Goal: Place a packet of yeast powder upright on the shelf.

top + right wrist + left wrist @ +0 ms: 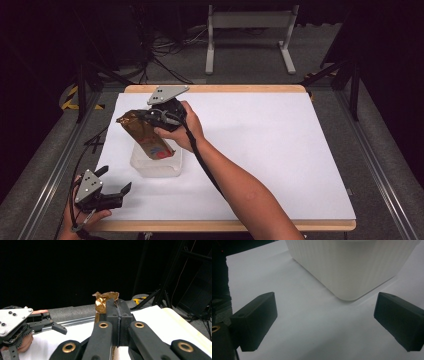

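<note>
A brown-gold snack packet (145, 135) with a red and blue print stands tilted, its lower end inside a white ribbed tub (157, 166) on the white table cover. My right gripper (150, 116) is shut on the packet's upper part; in the right gripper view the jaws meet and the crumpled gold top (103, 300) sticks up behind them. My left gripper (117, 186) rests near the table's front left corner, open, nothing between its jaws. In the left gripper view the tub (352, 267) stands just beyond the wide-spread fingers (257, 320).
A white sheet (280, 150) covers the wooden table, bare to the right of the tub. Metal rails run along both table sides. A white stand (250, 30) and cables lie on the floor behind. The left gripper (53, 326) and its hand appear in the right gripper view.
</note>
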A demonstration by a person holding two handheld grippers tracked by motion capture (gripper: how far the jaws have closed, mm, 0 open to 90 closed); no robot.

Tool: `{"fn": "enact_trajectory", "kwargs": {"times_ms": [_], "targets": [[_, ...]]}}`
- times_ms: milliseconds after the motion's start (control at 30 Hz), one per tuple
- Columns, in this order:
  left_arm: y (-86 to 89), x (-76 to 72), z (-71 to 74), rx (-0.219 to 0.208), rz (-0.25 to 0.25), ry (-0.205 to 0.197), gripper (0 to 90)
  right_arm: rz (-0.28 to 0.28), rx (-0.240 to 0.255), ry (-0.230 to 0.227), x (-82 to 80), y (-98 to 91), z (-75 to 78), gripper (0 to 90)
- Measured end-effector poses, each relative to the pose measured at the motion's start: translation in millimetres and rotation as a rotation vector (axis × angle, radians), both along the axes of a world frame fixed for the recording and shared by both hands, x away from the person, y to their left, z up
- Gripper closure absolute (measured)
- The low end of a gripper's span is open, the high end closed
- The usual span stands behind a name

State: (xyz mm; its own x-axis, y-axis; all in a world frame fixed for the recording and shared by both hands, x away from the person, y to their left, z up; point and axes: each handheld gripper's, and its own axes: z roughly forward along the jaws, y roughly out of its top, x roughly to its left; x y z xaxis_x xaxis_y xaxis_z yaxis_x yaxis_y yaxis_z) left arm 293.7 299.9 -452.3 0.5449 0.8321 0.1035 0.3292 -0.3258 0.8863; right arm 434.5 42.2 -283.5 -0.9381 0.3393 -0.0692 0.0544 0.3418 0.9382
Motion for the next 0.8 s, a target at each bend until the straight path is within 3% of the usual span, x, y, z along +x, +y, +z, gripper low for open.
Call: {"fn": "enact_trajectory", "kwargs": {"times_ms": [200, 467, 800], "targets": [[-0.6, 0.3, -0.6, 0.003, 0.001, 0.003, 6.2, -0.001, 0.024, -0.006, -0.8, 0.6, -6.9, 90.0], [0.2, -1.0, 0.2, -0.001, 0.004, 0.002, 6.1, 0.007, 0.034, 0.023, -1.6, -8.2, -23.8, 90.0], [1.6, -1.7, 0.7, 0.002, 0.007, 0.001, 5.9, 0.019, 0.009, 0.021, -5.4, -19.4, -36.8, 89.9]]}}
